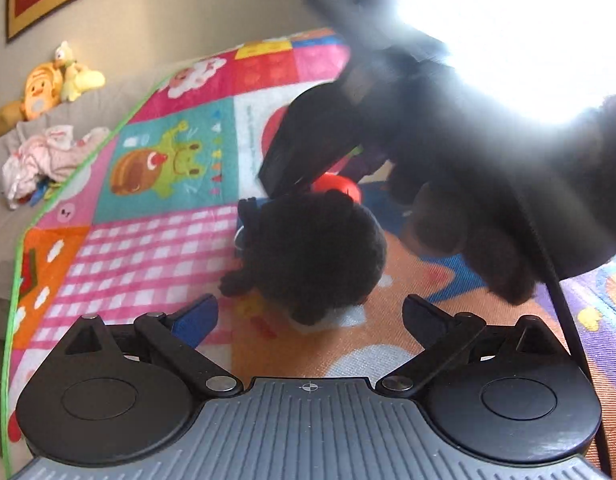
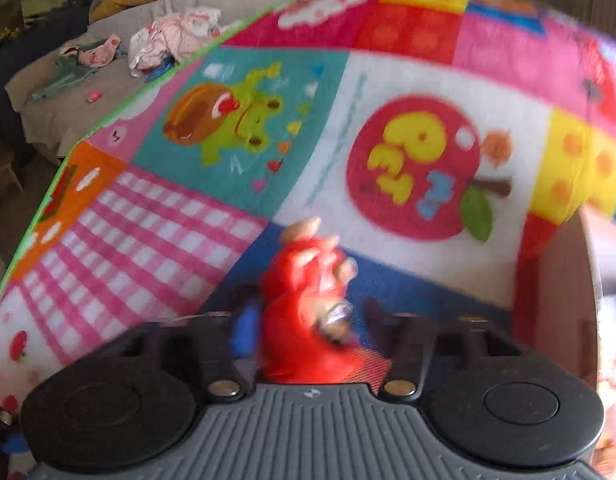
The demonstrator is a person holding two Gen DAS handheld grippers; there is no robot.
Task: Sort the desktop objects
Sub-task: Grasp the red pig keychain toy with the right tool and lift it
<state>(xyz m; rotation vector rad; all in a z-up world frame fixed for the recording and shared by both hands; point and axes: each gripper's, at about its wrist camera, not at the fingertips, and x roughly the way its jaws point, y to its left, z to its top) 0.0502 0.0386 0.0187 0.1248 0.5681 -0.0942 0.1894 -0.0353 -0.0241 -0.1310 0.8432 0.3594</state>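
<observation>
Right tongs (image 2: pixel 308 332) | being closed around red toy (image 2: pixel 304 320), grip unclear | left tongs (image 1: pixel 309 316) being held open | risk: toy being dropped, blurred shallow hold.

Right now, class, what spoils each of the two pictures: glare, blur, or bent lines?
Left wrist view: window glare whitens the top right and leaves the dark plush toy a silhouette. Right wrist view: motion blur smears the red toy and the right tongs. Both views: the fisheye bows the play mat's green edge.
</observation>
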